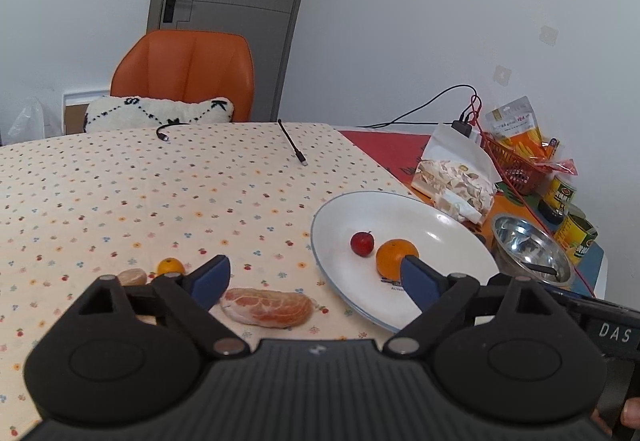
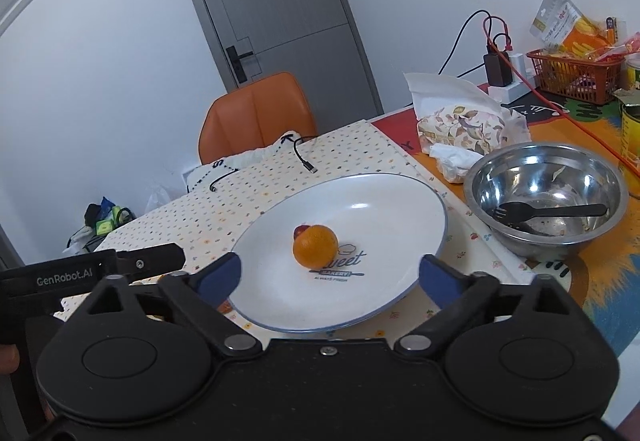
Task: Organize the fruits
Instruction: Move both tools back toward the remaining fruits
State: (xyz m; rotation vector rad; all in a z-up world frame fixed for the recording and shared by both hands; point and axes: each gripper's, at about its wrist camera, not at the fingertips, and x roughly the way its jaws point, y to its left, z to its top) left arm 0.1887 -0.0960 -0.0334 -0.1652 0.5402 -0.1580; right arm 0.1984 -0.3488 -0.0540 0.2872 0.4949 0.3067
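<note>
Fruits lie in two groups on the dotted tablecloth (image 1: 160, 193). On the white plate (image 1: 440, 237) sit an orange (image 1: 394, 255) and, touching or nearly touching it on the far left side, a small red fruit (image 1: 362, 243) (in the right wrist view the orange (image 2: 315, 251) hides most of the red fruit (image 2: 301, 230)). Off the plate, to its left and nearer, lies a peeled pink citrus segment (image 1: 267, 307); further left are a small orange fruit (image 1: 171, 266) and a pale peeled piece (image 1: 132, 276), close together and partly behind the left gripper (image 1: 316, 281).

The left gripper has its blue-padded fingers (image 1: 210, 279) spread wide, holding nothing, one over the cloth beside the segment and the other in front of the plate's near rim. The right gripper (image 2: 330, 277) is likewise spread wide and empty, straddling the near edge of the plate (image 2: 392, 201).

To the right of the plate stands a steel bowl (image 2: 600, 177) with a black plastic fork (image 2: 552, 210) in it. Beyond it are a floral packet (image 2: 460, 125), a red basket (image 2: 576, 75) of snacks and yellow cans (image 1: 576, 237). Two black cable ends (image 1: 294, 145) rest on the far cloth, before an orange chair (image 1: 188, 73).
</note>
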